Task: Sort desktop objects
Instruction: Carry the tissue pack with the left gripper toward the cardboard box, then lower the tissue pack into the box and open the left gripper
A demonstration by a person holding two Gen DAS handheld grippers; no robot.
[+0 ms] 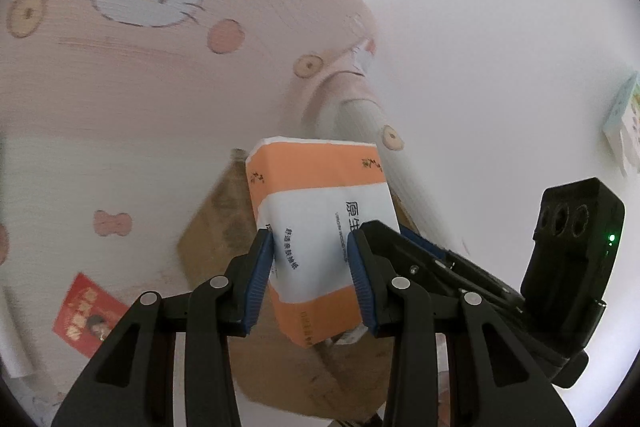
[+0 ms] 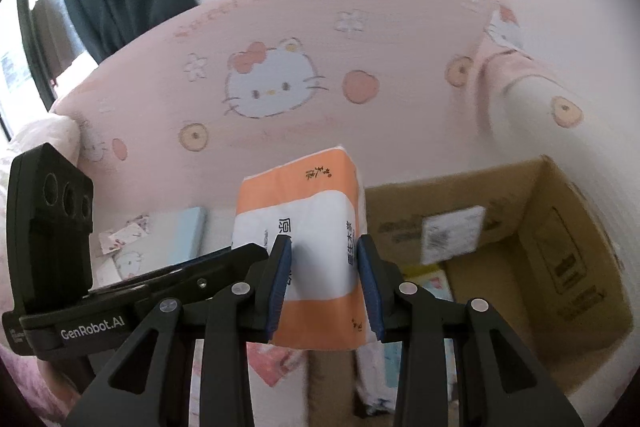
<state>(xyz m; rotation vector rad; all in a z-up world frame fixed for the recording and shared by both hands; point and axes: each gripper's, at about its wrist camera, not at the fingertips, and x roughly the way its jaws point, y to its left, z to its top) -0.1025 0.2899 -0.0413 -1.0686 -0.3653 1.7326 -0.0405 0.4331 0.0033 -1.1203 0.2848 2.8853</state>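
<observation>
a: left gripper?
b: clamped on the tissue pack, blue pads pressing both long sides. held up in the air, over the cardboard box.

a: right gripper?
b: clamped on the same tissue pack, pads squeezing its sides. also seen from the left wrist camera, as a black body with a green light, just right of the pack.

a: look of the pack?
b: orange and white wrapper, black print, tilted a little.

a: box from the right wrist view?
b: open cardboard box, just right of the pack and below it. white label on the inner wall, a few flat items at the bottom, too blurred to name.

a: around it?
b: pink cartoon-cat bedding behind. pale booklets to the left, beyond the other gripper. red card on the bedding in the left view.
</observation>
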